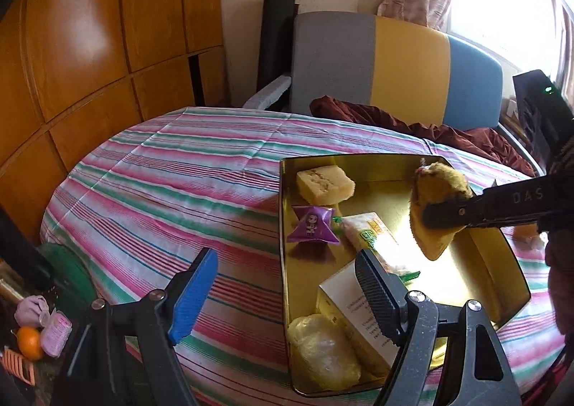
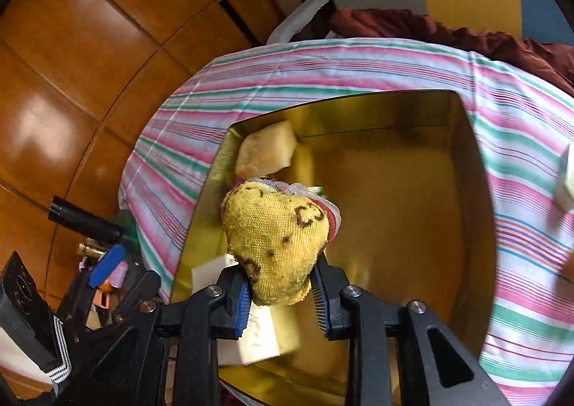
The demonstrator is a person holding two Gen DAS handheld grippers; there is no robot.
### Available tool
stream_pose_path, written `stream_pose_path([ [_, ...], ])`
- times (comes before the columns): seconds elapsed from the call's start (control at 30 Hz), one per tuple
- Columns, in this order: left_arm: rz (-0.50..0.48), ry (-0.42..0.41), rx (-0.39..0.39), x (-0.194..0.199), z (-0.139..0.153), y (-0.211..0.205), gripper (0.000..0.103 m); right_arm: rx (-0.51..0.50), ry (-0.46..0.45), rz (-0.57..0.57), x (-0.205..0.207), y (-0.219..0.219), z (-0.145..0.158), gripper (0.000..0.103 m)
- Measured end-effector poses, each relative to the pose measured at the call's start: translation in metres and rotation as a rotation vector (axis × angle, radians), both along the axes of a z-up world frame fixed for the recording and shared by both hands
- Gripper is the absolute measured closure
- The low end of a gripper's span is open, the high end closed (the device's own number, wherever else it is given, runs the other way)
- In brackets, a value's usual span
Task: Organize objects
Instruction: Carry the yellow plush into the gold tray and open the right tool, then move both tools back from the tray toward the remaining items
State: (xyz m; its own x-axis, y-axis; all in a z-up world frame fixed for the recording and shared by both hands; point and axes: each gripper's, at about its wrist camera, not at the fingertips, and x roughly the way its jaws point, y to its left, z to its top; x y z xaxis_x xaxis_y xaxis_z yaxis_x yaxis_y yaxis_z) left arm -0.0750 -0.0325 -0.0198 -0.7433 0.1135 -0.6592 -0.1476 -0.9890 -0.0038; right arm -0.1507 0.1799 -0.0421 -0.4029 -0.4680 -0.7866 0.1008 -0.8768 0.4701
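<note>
Fingers of the right gripper (image 2: 278, 286): blue-padded, pinched on the lower end of a worn yellow knitted cloth pouch with brown marks (image 2: 278, 241), which hangs in the air over the open gold-coloured rectangular metal tin (image 2: 470, 162). Not released yet. From the left wrist view the pouch (image 1: 436, 212) sits above the tin's right half, where the floor is still bare.

Left gripper (image 1: 287, 293): jaws wide, nothing between them. Its right finger hovers over the tin's near left part; its left finger is over the cloth. It does not appear to touch anything.

Already in the tin, along its left side, far to near:
- pale yellow cake-like block (image 1: 324, 183)
- purple foil sweet packet (image 1: 314, 228)
- long clear-wrapped snack bar with green print (image 1: 373, 242)
- white printed cardboard box (image 1: 353, 312)
- soft clear plastic bag of pale yellow contents (image 1: 323, 352)

Tin stands on a table under a pink, green and white striped cloth (image 1: 161, 173).

Judgement: task well along, five items stowed and the pouch the sixth, awaiting placement. A pale object (image 2: 567, 176) shows blurred on the cloth right of the tin; probably still to be collected, identity unclear.
</note>
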Motion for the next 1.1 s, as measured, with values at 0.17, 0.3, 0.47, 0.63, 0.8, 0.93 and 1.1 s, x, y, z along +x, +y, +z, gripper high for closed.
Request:
stream_pose_path([
  [0.17,0.066,-0.002,0.018,-0.006,-0.001,-0.015,0.021,-0.039,-0.038,0.047,-0.014,-0.027,-0.014,0.072],
  [0.3,0.082,-0.011,0.024,-0.009,-0.004,-0.021,0.021,-0.086,-0.087,0.048,-0.021,-0.040,-0.029,0.063],
  [0.47,0.073,-0.003,0.016,-0.007,-0.004,-0.019,0.020,-0.108,-0.080,0.034,-0.011,-0.037,-0.030,0.056],
  [0.63,0.060,0.007,0.011,-0.006,-0.002,-0.016,0.020,-0.061,-0.033,0.003,0.006,-0.027,-0.018,0.056],
  [0.8,0.039,0.019,0.000,-0.002,0.001,-0.008,0.020,0.038,0.045,-0.046,0.027,-0.013,-0.002,0.056],
  [0.93,0.017,0.033,-0.010,0.004,0.005,0.001,0.020,0.110,0.094,-0.082,0.042,0.001,0.008,0.056],
  [1.1,-0.012,0.036,-0.011,0.013,0.007,0.012,0.020,0.162,0.115,-0.128,0.059,0.028,0.014,0.056],
])
